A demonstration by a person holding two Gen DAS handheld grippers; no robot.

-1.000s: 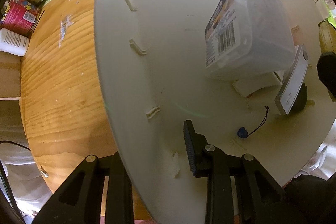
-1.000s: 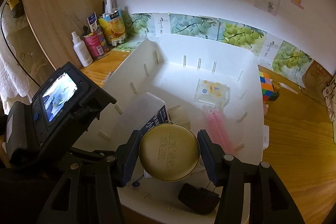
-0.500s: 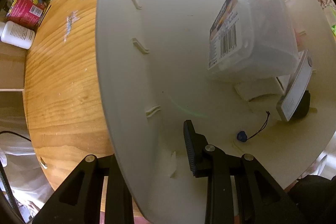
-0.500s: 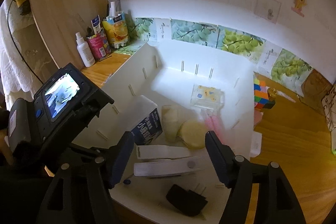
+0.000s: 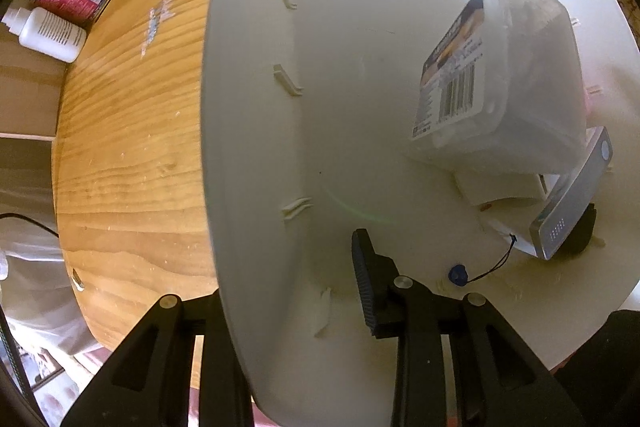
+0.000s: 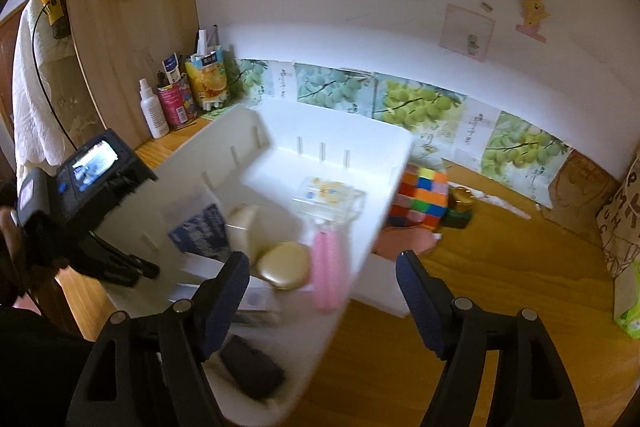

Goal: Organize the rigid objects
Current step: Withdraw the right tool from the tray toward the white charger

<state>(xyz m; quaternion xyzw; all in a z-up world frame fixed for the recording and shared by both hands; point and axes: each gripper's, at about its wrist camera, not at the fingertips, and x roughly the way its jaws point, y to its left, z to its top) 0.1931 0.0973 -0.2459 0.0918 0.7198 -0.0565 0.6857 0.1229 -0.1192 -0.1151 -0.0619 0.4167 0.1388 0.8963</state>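
A white bin [image 6: 340, 125] stands on the wooden table. My left gripper [image 5: 288, 279] points straight down and straddles the bin's near left wall [image 5: 224, 107], one finger outside and one inside. It grips that wall, its jaws easing open slightly. My right gripper [image 6: 322, 267] hovers over the bin's right wall with jaws opening and nothing held. A round gold tin [image 6: 282, 265] lies inside the bin beside a pink item [image 6: 326, 267]. The bin also holds a translucent labelled box [image 5: 500, 79], a small clear box [image 6: 328, 195] and a black adapter [image 6: 250, 373]. A colour cube [image 6: 420, 197] sits outside, to the bin's right.
A white bottle [image 6: 152, 115], a red can [image 6: 174, 105] and a juice carton [image 6: 206, 79] stand at the back left corner. A flat silver device [image 5: 572, 203] and a blue tag on a cord [image 5: 458, 273] lie in the bin. Bare wooden table [image 6: 480, 287] extends to the right.
My right gripper let go of the gold tin, which now lies in the bin, and its jaws widened as it drew back to the right. The left gripper stayed on the wall.
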